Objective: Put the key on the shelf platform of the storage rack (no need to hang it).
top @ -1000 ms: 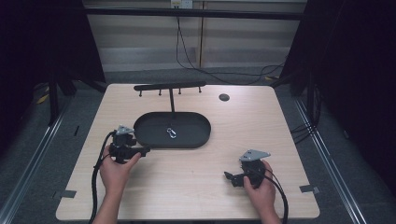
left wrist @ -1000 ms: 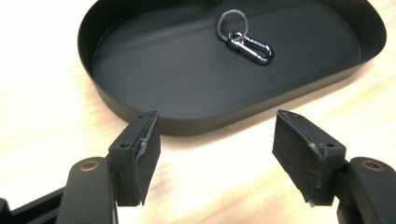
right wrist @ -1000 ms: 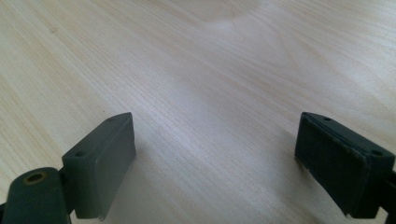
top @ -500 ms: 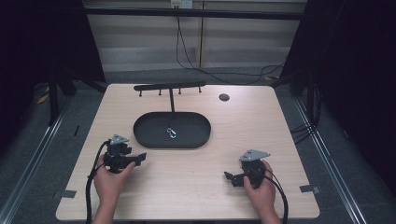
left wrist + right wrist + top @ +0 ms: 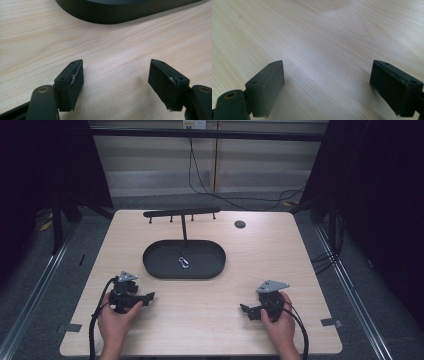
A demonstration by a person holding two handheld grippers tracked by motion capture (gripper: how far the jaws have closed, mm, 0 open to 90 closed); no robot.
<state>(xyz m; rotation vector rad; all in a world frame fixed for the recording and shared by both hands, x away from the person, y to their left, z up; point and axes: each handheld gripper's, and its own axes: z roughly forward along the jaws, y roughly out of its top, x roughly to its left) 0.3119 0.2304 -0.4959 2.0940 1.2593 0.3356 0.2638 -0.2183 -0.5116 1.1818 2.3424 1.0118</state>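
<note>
A black oval tray (image 5: 160, 265) lies mid-table with a small metal carabiner (image 5: 183, 263) inside it. Behind it rises a black rack (image 5: 181, 213) with several pegs on a thin post. My left gripper (image 5: 149, 297) rests on the table at the front left, jaws wide apart and empty, pointing right. In the left gripper view the tray's wall (image 5: 117, 17) runs across the top beyond my left gripper (image 5: 116, 75). My right gripper (image 5: 244, 309) rests at the front right, open and empty, pointing left. Bare wood lies between the jaws of my right gripper (image 5: 327, 82).
A small dark round disc (image 5: 240, 224) sits flush in the table near the back right. Cables trail from both grippers off the front edge. The wooden table (image 5: 210, 300) has dark floor and metal rails on both sides.
My left gripper has moved back from beside the tray toward the front left of the table. The right gripper has stayed in place.
</note>
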